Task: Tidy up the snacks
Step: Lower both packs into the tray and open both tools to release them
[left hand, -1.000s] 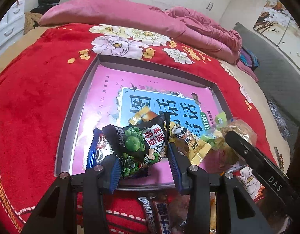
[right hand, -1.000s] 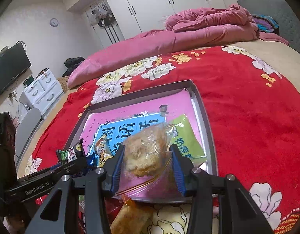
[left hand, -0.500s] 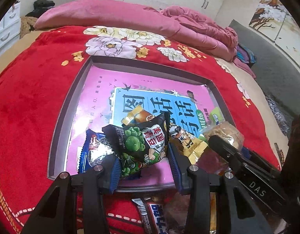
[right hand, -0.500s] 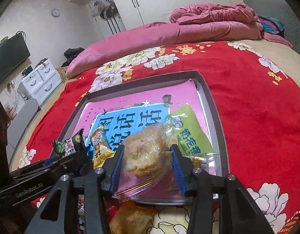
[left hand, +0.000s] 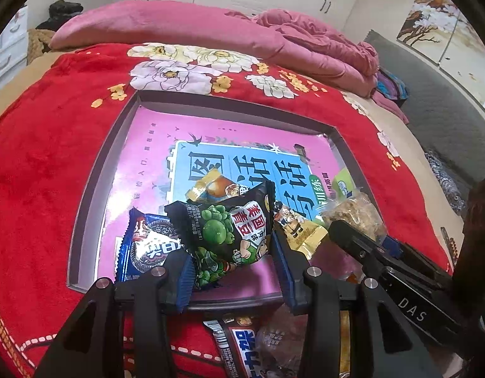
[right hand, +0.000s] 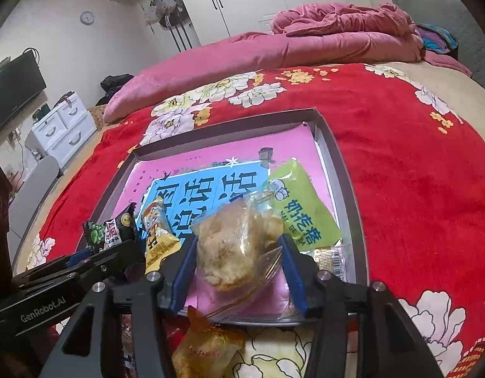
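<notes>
Now mid-placing: left tool [left hand: 233, 252] clamped on green pea packet [left hand: 229, 233], right tool [right hand: 239, 271] clamped on clear pastry bag [right hand: 236, 252], both over tray's [left hand: 88, 195] near edge. Next, probably lowering and releasing beside other snacks.

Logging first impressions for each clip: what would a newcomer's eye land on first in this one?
Probably the tray with its loud pink and blue printed lining, lying on a red floral blanket. Next, the snacks along its near edge: the left gripper holds a black green-pea packet, and the right gripper holds a clear bag of pale crumbly pastry. A lime-green packet lies in the tray's right corner.
</notes>
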